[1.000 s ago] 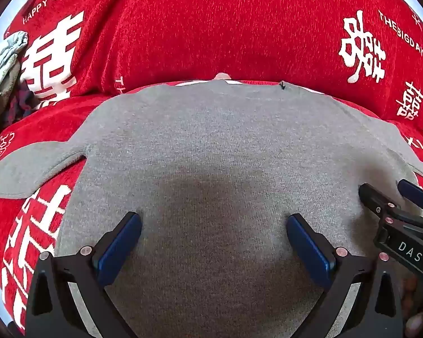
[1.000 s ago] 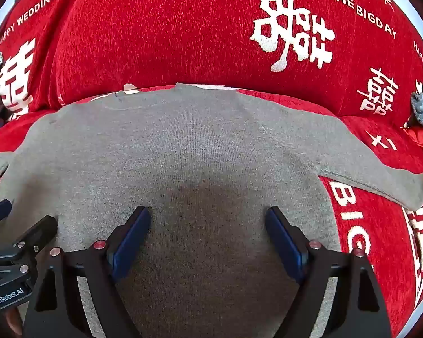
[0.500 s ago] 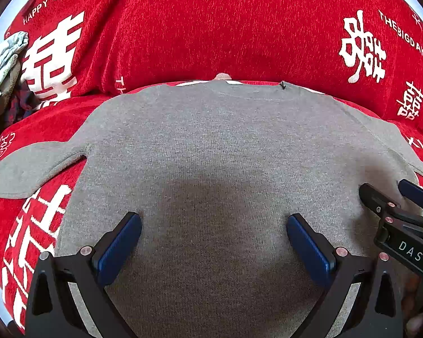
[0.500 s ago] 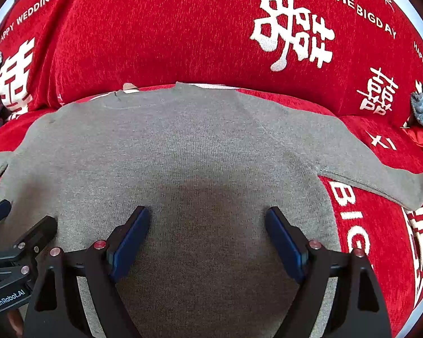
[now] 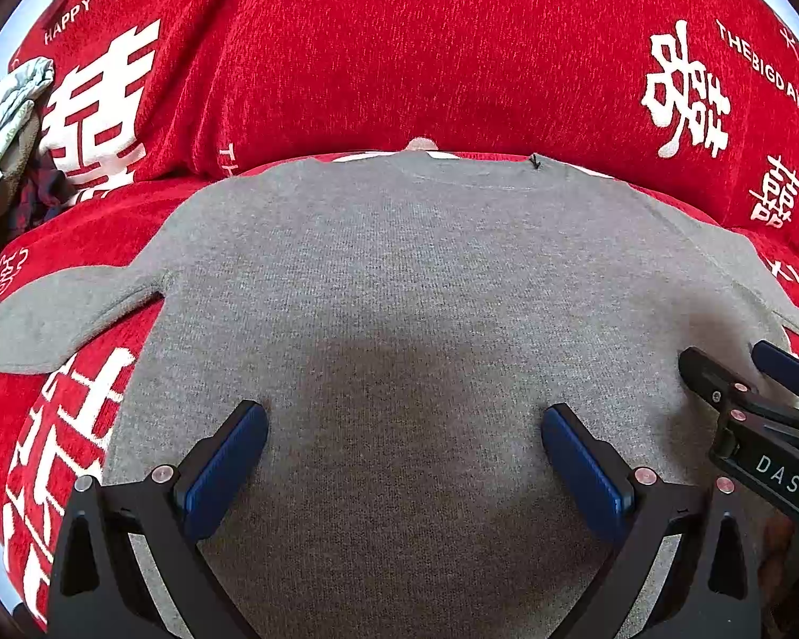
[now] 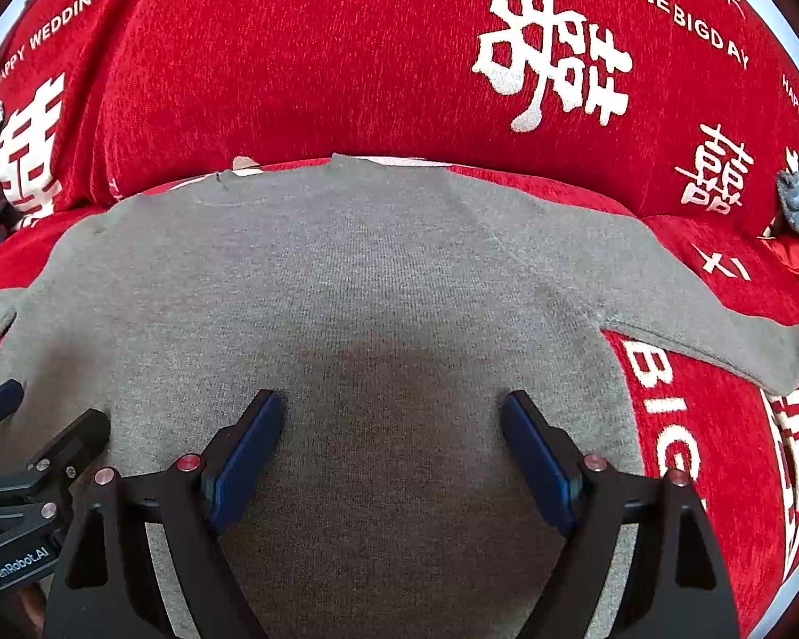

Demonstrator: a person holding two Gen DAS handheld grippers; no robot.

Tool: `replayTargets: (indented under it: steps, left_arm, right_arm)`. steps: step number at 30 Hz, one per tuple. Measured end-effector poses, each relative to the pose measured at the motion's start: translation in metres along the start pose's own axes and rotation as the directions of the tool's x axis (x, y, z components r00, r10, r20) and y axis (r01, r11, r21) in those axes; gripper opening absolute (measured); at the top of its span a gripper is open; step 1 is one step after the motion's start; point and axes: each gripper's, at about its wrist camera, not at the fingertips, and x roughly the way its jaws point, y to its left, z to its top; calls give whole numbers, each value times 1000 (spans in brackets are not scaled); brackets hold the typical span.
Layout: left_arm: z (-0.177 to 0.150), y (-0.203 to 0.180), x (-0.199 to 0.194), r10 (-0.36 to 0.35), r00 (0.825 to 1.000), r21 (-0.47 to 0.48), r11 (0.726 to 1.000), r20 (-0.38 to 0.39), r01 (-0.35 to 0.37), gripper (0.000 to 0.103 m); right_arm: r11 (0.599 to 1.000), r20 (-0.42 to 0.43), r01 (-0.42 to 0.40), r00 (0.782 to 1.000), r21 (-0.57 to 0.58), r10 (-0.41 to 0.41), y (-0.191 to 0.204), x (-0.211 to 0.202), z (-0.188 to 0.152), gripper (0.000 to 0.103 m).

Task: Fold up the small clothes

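Grey sweater (image 5: 399,277) spread flat, sleeves out, on red sofa cover (image 5: 399,53); left tongs (image 5: 405,442) and right tongs (image 6: 389,426) both spread wide over its lower part, pinching nothing.

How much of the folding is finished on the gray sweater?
Done: the gray sweater lies spread flat on the red cover, with the left sleeve and the right sleeve stretched out sideways. In hand: nothing yet; the left claw and right claw hover open over the lower part. Left: all the folding, since no sleeve or hem is turned in.
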Motion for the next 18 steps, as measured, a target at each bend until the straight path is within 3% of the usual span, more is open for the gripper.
replayTargets:
  steps: [18]
  left_arm:
    - [1,-1,1,12,1000,-3,1000,-7,-12,103]
  right_arm:
    - [1000,-9,4,1000,-4,-4,1,0,-2,86]
